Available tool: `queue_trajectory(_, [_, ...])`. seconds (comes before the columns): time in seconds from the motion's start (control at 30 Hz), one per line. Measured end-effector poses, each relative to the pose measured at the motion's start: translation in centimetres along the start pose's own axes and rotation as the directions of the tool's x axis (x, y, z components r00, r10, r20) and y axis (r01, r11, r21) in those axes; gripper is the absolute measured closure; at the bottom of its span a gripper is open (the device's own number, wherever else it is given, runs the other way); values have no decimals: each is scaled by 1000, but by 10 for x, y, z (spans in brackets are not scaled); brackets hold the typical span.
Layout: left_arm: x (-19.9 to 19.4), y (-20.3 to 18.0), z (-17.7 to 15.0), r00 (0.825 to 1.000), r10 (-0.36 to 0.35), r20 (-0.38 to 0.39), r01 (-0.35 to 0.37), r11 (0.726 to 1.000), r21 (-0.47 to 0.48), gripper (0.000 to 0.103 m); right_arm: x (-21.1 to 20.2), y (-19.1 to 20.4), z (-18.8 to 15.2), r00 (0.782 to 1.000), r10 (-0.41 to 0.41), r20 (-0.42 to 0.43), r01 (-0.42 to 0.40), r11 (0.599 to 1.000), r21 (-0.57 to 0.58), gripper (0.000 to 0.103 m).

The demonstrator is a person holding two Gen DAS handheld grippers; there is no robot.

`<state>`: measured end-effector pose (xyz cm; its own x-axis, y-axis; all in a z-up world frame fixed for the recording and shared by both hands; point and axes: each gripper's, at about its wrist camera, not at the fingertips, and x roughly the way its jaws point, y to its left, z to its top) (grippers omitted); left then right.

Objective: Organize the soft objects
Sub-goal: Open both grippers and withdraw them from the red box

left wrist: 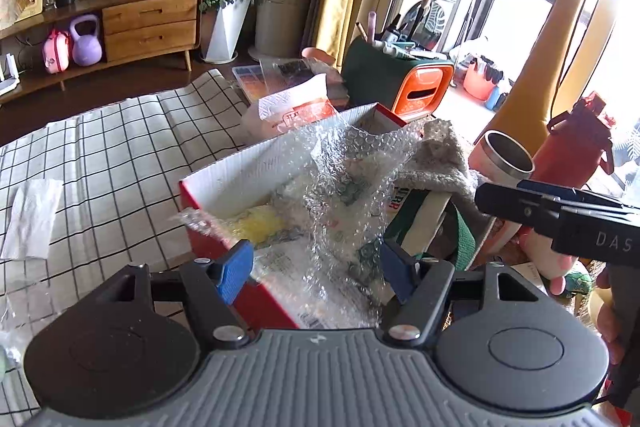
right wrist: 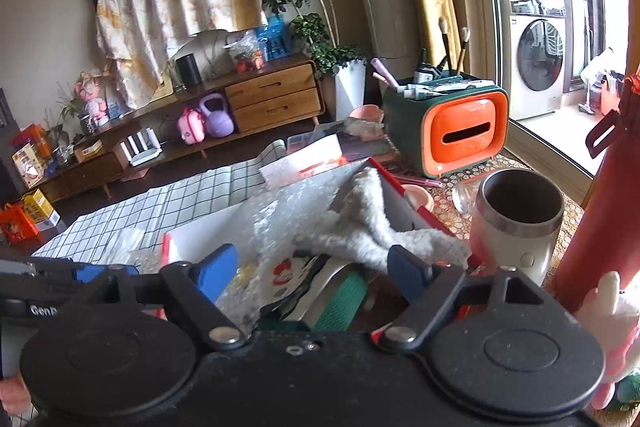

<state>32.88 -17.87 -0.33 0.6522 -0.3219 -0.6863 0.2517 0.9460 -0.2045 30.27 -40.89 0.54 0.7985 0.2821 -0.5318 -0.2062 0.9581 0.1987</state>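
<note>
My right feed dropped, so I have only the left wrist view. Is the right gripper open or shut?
Observer: Open. The right gripper has its fingers spread wide, with nothing clamped.
Operator: What lies ahead of it?
Observer: The fuzzy white cloth, draped over the red box's right wall. One end lies by the gripper's right-hand finger; I cannot tell if they touch.
Operator: Anything past that wall?
Observer: A small pink bowl and a spoon, between the box and the steel-rimmed mug.
</note>
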Motion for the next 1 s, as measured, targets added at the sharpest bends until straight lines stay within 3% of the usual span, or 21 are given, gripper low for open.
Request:
queue_trajectory(0.23, [-47,12,-19,999,1,43,-1,1000,-2,24,-26,29,-12,998,55,3,-55,998,-41,8])
queue_trajectory(0.5, [-98,41,-45,994,54,92,-52,998,-27,16,-46,71,-22,989,146,-3,-146,983,-110,4])
queue_trajectory(0.7, [-125,75,-69,986,118,120,-108,990,-94,13,-44,109,-24,979,204,-29,-206,965,-162,3])
queue_trajectory(0.83, [-135,99,-86,979,162,124,-142,978,-152,0,-35,131,-25,972,227,-58,-234,955,-185,3])
queue_trajectory(1.0, [-139,124,-108,957,249,147,-209,947,-244,0,-19,158,-26,964,247,-97,-262,943,-203,3])
